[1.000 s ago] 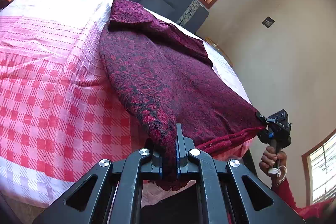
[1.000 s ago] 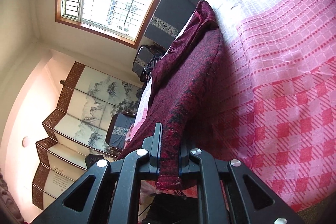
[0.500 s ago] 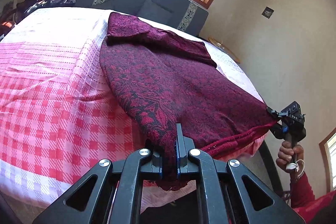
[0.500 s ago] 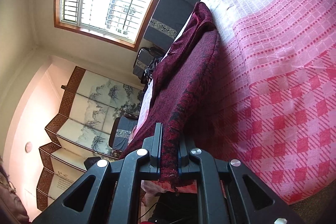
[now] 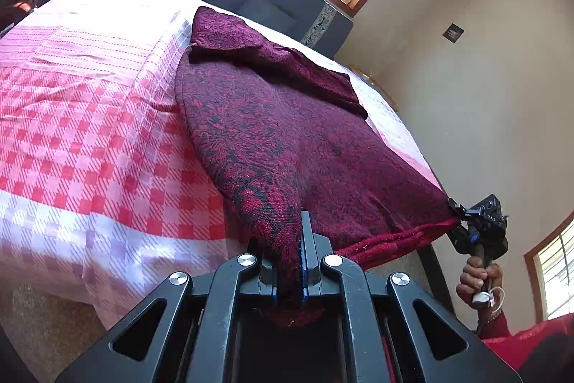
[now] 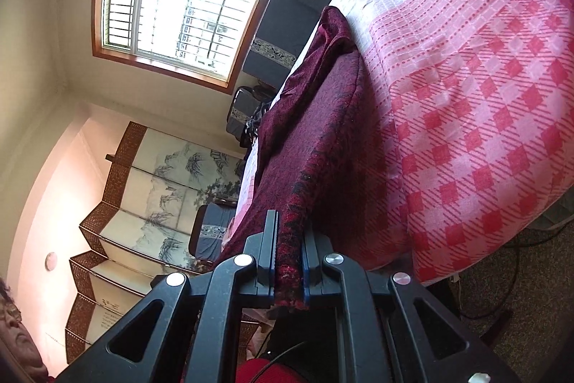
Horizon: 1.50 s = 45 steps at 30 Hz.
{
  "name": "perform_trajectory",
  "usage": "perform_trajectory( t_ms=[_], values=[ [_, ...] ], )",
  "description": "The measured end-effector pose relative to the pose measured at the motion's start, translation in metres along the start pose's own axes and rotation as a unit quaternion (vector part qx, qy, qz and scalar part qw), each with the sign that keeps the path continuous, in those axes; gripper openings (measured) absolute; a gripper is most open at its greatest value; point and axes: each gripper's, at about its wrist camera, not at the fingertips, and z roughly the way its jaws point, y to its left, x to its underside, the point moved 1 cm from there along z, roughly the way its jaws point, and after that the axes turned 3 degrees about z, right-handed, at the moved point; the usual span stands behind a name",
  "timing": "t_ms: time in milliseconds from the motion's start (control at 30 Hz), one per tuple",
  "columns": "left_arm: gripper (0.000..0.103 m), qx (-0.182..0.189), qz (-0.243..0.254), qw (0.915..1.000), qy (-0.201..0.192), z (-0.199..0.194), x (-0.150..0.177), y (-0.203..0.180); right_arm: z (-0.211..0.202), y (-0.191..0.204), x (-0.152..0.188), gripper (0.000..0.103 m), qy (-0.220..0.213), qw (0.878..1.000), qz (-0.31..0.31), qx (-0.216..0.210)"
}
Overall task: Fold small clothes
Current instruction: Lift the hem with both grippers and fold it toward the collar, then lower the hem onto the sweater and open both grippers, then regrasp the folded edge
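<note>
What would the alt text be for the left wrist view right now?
The left gripper clamps one hem corner of a maroon patterned garment lying on a pink checked bedspread. The right gripper, hand-held, pinches the other corner, stretching the hem off the bed's edge.

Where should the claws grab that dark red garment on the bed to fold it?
By the two near hem corners, from the bed's foot. The garment lies flat with its hem over the edge; the left claw and right claw already pinch one corner each, hem stretched between them.
</note>
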Motion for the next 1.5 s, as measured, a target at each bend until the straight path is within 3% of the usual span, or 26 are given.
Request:
perform_trajectory(
  t_ms=[167, 300, 467, 767, 933, 1133, 1300, 1500],
  values=[
    [0.008, 0.013, 0.008, 0.9999, -0.002, -0.012, -0.008, -0.010, -0.022, 0.007, 0.006, 0.011, -0.010, 1.000, -0.001, 0.001],
    [0.008, 0.026, 0.025, 0.9992, -0.015, -0.016, -0.039, -0.023, -0.028, 0.031, -0.010, 0.011, -0.018, 0.999, -0.026, -0.005],
    [0.008, 0.047, 0.025, 0.9982, -0.027, -0.012, -0.077, -0.030, -0.011, 0.068, -0.042, 0.011, -0.018, 0.998, -0.064, -0.016],
    [0.009, 0.025, -0.001, 0.9973, -0.069, 0.003, -0.156, -0.014, 0.042, 0.096, -0.130, 0.011, -0.020, 0.997, -0.078, -0.011],
    [0.009, 0.008, -0.031, 0.9971, -0.068, 0.037, -0.205, 0.013, 0.084, 0.090, -0.193, 0.011, -0.021, 0.998, -0.058, 0.010],
    [0.009, -0.037, -0.027, 0.9966, -0.068, 0.090, -0.257, 0.039, 0.144, 0.076, -0.249, 0.011, -0.016, 0.998, -0.041, 0.041],
    [0.009, -0.054, -0.054, 0.9958, -0.052, 0.140, -0.287, 0.075, 0.187, 0.056, -0.287, 0.011, -0.008, 0.998, -0.027, 0.064],
    [0.009, -0.074, -0.047, 0.9953, -0.041, 0.184, -0.305, 0.101, 0.227, 0.027, -0.316, 0.011, -0.003, 0.996, -0.004, 0.087]
  ],
)
